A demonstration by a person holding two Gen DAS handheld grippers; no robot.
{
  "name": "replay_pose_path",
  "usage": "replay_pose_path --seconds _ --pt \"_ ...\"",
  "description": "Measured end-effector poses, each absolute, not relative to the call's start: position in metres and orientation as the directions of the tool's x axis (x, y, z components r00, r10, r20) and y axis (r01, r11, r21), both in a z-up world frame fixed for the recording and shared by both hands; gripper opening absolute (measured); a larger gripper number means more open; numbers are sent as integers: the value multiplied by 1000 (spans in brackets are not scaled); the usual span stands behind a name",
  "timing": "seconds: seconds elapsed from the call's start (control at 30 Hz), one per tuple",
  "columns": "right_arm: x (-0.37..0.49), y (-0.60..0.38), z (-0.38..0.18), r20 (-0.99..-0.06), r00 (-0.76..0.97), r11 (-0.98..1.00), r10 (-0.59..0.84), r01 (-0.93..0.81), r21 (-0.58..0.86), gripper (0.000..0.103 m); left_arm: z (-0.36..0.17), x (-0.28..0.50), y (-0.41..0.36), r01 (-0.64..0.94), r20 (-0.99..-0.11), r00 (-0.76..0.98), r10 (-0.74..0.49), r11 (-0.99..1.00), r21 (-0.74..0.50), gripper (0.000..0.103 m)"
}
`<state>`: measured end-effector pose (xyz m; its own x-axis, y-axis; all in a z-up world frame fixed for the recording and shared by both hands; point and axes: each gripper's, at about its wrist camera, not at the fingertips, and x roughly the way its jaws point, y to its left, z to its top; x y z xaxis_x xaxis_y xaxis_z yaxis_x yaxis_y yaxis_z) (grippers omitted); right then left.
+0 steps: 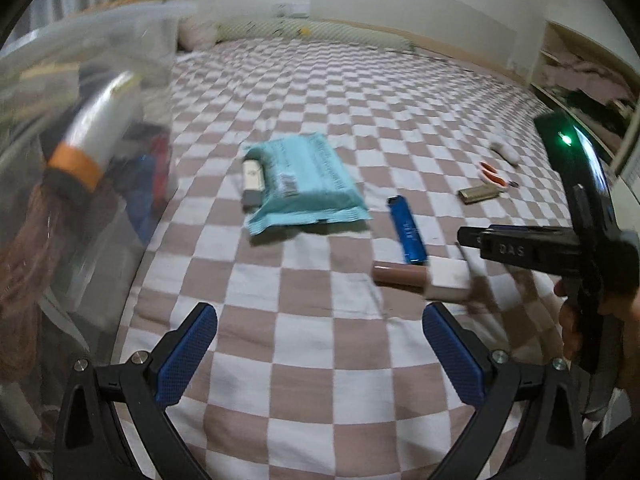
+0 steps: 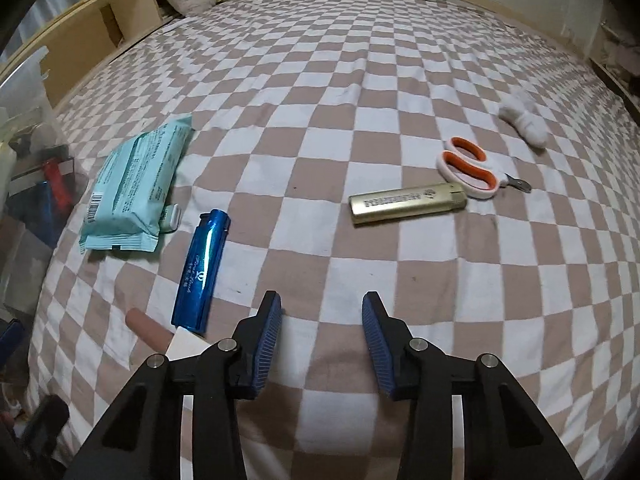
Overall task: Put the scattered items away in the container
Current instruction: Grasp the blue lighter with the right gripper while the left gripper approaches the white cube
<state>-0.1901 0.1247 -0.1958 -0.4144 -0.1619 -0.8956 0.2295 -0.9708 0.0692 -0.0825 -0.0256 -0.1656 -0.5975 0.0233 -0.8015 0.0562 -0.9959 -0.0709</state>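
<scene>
Right tool (image 2: pixel 322 336) is hovering w/ jaws partly spread, empty. Blue lighter (image 2: pixel 200 272) is lying just left of it on the bed (image 2: pixel 400 80), long axis running up-frame. Left tool (image 1: pixel 320 356) is spread wide, empty; container (image 1: pixel 80 80) sitting at frame left.

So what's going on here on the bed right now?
A person is tidying small items off a checkered bedspread into a clear container. Both the left gripper and right gripper are open and empty. Still scattered: a teal packet, blue lighter, gold lighter, orange-handled clippers and a pinkish tube.
</scene>
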Motion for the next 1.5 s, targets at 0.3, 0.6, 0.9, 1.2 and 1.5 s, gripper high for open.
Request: replay_pose_path --seconds 0.3,0.6,0.9,1.2,1.5 --pt "-163 92 -200 -898 -403 -913 -178 407 -2 38 -173 -83 -47 144 -830 -557 40 -979 -143 103" --pt "-129 74 -200 -883 -368 -852 -290 520 62 38 -172 -84 -60 202 -836 -546 60 -959 -201 103" --pt "-100 42 -202 -849 -270 -713 -455 682 165 38 -173 -83 -64 191 -832 -544 105 -951 -245 101" --pt "-88 64 -202 -861 -208 -721 -463 653 230 38 -185 -80 -37 115 -861 -473 185 -956 -269 83" --pt "-101 105 -201 -855 -271 -826 -442 494 270 38 -195 -72 -12 69 -903 -416 106 -987 -148 66"
